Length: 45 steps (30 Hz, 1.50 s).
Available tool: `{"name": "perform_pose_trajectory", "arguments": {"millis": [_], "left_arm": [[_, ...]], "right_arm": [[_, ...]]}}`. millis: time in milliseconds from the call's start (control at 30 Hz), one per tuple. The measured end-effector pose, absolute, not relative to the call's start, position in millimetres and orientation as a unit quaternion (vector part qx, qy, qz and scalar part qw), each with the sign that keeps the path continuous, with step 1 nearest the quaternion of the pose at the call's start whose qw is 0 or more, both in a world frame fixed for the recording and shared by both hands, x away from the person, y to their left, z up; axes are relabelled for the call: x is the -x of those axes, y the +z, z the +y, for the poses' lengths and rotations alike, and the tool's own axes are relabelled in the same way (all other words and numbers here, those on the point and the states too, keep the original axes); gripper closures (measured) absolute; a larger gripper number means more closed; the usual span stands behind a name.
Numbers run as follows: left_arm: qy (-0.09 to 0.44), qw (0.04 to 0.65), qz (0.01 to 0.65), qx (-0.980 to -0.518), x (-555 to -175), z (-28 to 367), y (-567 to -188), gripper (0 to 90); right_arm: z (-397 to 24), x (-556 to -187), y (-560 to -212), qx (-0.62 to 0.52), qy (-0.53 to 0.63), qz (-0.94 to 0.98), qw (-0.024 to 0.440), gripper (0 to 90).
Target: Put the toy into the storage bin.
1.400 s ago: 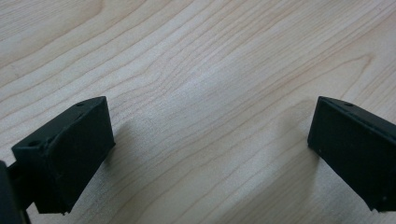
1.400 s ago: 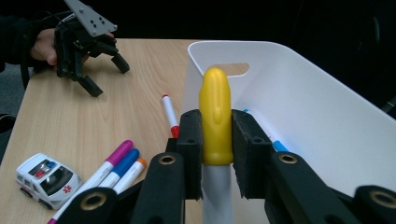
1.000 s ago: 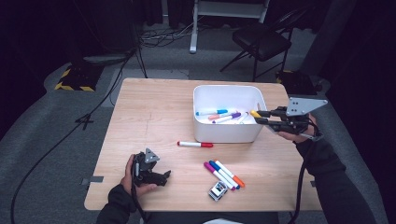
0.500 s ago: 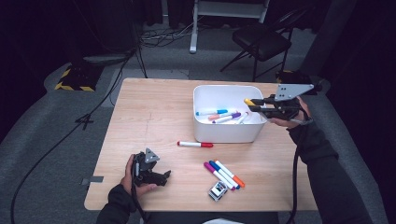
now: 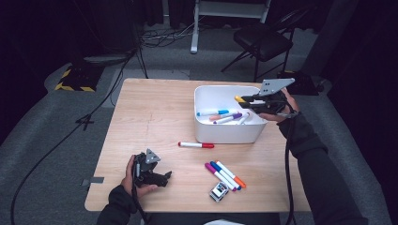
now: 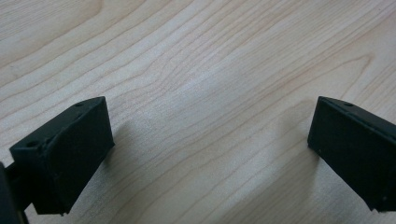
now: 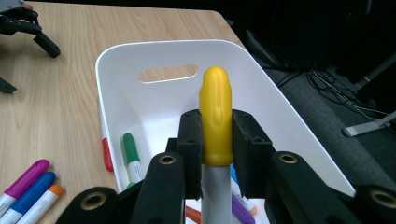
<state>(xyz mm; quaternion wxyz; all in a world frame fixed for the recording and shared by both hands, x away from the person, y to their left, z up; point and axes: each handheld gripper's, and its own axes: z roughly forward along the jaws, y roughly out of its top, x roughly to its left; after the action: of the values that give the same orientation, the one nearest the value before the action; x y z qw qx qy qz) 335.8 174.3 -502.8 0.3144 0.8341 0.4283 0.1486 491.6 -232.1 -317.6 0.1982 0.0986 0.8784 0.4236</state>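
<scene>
My right gripper (image 5: 248,101) hovers above the right part of a white bin (image 5: 228,135), shut on a yellow-capped marker (image 5: 240,99). In the right gripper view the yellow cap (image 7: 215,116) sticks up between the jaws, with the bin's inside (image 7: 154,100) beyond it. Several markers lie in the bin, among them a green one (image 7: 131,157). My left gripper (image 5: 165,178) rests open on the table near its front left. Its jaws stand wide apart over bare wood (image 6: 210,70).
A red marker (image 5: 196,145) lies on the table just in front of the bin. Purple, blue and orange markers (image 5: 223,174) lie side by side at the front, with a small black-and-white object (image 5: 218,191) beside them. A chair (image 5: 263,40) stands beyond the table.
My right gripper has carried the yellow marker leftward, from beside the bin's right edge to above its inside. The left gripper has stayed put.
</scene>
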Motion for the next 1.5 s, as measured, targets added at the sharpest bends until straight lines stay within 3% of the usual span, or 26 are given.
{"name": "perform_pose_trajectory", "arguments": {"millis": [833, 1200, 1500], "left_arm": [[0.148, 0.315, 0.428, -0.834, -335.8, 174.3, -502.8, 0.2], [0.148, 0.314, 0.428, -0.834, -335.8, 174.3, -502.8, 0.3], [0.146, 0.314, 0.426, -0.836, -336.0, 173.7, -502.7, 0.5]], "right_arm": [[-237.5, -491.5, -359.3, -0.106, 0.350, 0.917, 0.158, 74.4], [-247.4, -476.5, -354.9, -0.126, 0.419, 0.883, 0.172, 60.6], [-262.5, -447.6, -352.5, -0.128, 0.473, 0.853, 0.179, 55.2]]}}
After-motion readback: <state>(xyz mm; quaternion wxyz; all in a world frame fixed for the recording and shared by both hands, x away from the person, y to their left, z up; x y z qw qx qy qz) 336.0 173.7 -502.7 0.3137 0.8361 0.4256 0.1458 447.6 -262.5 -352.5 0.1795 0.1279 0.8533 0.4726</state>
